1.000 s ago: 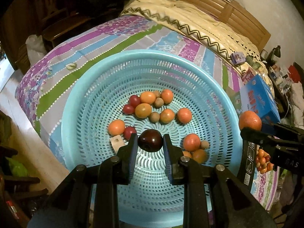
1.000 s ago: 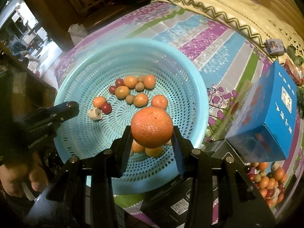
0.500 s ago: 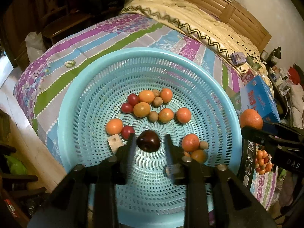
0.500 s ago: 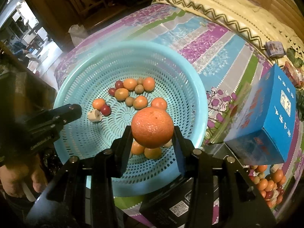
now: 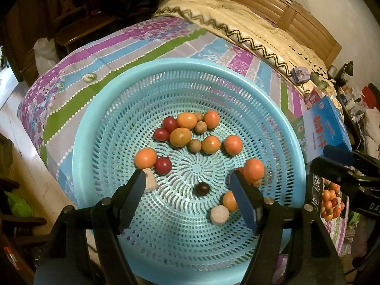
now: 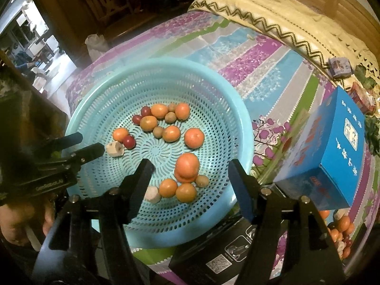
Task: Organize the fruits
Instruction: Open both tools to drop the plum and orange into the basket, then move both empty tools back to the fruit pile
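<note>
A turquoise perforated basket [image 5: 190, 61] [image 6: 154, 59] sits on a striped bedspread and holds several oranges, red tomatoes and small brown fruits. My left gripper [image 5: 187, 180] hovers over it, jaws opening, pads touching nothing. A dark plum [image 5: 202, 188] lies loose on the basket floor below them. My right gripper [image 6: 190, 168] is over the basket's right side, jaws also opening. Below the right jaws, a large orange [image 6: 187, 165] [image 5: 253, 169] rests free on other fruit. Each wrist view catches the other gripper: the left gripper [image 6: 87, 143] and the right gripper [image 5: 319, 156].
A blue carton [image 6: 332, 156] [image 5: 325, 128] stands right of the basket, with a black box [image 6: 225, 256] in front of it. A pile of more small fruits [image 6: 342, 228] [image 5: 330, 204] lies at the far right. A hand [image 6: 14, 223] holds the left gripper. A cream blanket and a wooden headboard are behind.
Both grippers opened. The dark plum dropped from the left jaws to the basket floor. The large orange left the right jaws and landed on fruit in the basket.
</note>
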The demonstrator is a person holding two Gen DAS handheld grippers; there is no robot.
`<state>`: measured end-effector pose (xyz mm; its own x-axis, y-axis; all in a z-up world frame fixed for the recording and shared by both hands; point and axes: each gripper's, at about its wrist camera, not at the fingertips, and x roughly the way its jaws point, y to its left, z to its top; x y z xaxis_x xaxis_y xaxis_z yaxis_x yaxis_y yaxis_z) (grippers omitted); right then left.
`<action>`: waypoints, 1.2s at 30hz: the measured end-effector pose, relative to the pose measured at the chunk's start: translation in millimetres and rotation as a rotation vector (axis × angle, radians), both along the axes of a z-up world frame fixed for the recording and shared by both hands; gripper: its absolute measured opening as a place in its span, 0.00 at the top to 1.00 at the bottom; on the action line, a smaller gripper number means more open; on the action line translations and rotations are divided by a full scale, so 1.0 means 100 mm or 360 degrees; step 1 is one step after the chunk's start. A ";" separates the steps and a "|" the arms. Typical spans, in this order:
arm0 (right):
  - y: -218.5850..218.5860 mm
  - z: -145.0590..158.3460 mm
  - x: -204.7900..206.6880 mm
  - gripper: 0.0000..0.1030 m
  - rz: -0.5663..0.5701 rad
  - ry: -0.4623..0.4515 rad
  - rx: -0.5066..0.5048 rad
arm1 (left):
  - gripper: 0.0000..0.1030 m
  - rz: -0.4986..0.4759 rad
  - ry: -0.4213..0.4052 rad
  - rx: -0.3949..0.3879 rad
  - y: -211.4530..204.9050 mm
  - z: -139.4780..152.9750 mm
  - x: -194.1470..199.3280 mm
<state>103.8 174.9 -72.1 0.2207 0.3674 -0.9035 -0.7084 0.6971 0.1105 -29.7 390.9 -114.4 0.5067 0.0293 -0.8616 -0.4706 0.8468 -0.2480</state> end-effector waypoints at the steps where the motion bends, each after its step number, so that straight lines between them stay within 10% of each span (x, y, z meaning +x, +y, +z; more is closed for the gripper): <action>1: 0.00 0.00 0.00 0.34 -0.0002 -0.0001 0.0002 | 0.28 0.0000 -0.0003 0.0000 0.00 0.00 0.01; 27: -0.56 0.50 -0.27 0.33 -0.0179 -0.0366 0.0136 | 0.25 -0.0069 -0.0144 0.0059 -0.43 0.35 -0.02; 36: -1.12 0.66 -0.75 0.18 -0.0256 -0.0666 0.0330 | 0.25 -0.0050 -0.0373 0.0165 -0.70 0.62 -0.21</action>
<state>29.2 62.4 -5.7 0.6177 0.4614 -0.6368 -0.6066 0.7949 -0.0125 -51.0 320.6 -52.6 0.6942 0.0920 -0.7138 -0.3833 0.8867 -0.2585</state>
